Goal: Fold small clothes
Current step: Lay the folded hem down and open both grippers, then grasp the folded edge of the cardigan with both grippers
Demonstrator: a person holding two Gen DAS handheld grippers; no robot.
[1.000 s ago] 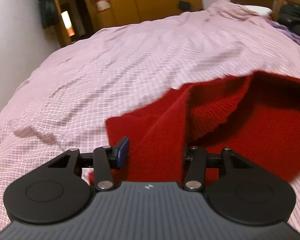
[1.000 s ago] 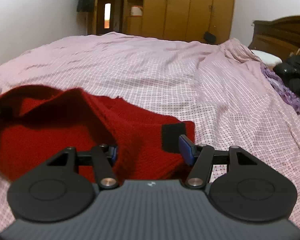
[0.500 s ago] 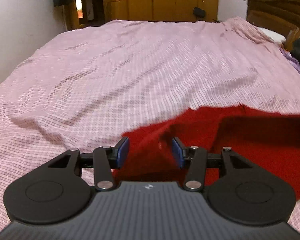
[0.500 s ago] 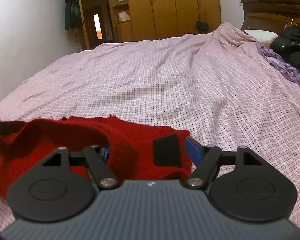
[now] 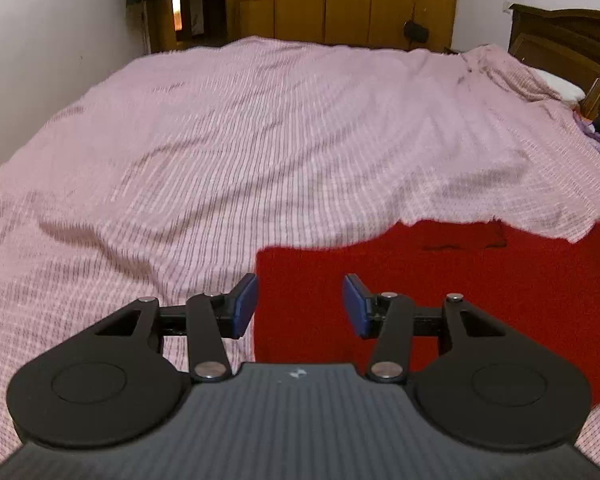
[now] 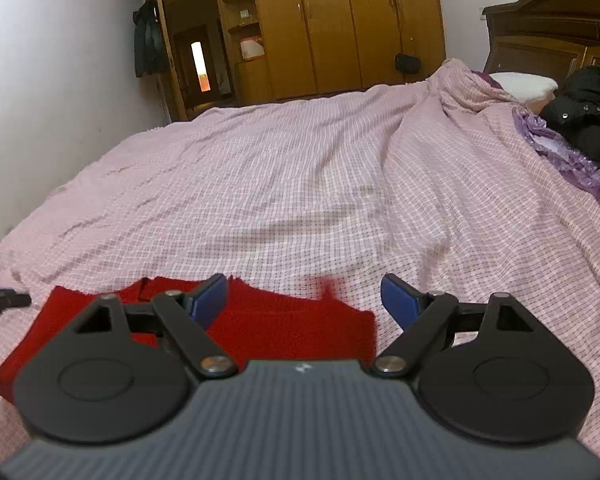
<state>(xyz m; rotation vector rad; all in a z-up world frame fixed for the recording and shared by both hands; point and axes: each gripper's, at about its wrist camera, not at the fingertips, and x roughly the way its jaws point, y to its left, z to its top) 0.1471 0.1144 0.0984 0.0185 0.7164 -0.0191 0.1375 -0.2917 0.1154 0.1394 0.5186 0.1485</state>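
Hovering both grippers over the bed, pointing down-fwd. Left gripper (image 5: pixel 299 306): jaws standing part-open, blue pads (image 5: pixel 244 305) clear of fabric, nothing pinched between them. Right gripper (image 6: pixel 304 302): jaws have just been opening, now spread wide, pads (image 6: pixel 398 301) not touching anything, nothing between them. So I'm gripping nothing on either side.

Red knit garment (image 5: pixel 440 292) is lying flat on the pink checked bedspread (image 5: pixel 260 140), near edge of bed, folded over w/ a straight left edge and a ragged far edge. In left view it's sitting below and to the right of my fingers; its left edge is lining up under the left pad. In right view the same garment (image 6: pixel 292 328) is showing below and left of centre, right edge ending short of my right pad. A small red blur is showing just past its far edge; can't tell what it is.

Dark object (image 6: pixel 2 300) is resting on the bedspread left of the garment in right view, apart from it; can't ID.

Background: wooden wardrobe (image 6: pixel 340 28) at the far wall, dark headboard (image 6: pixel 552 36) far right, white pillow (image 6: pixel 524 84), black clothing (image 6: pixel 584 112) and purple fabric (image 6: pixel 560 152) piled at bed's right side, well apart from the garment.
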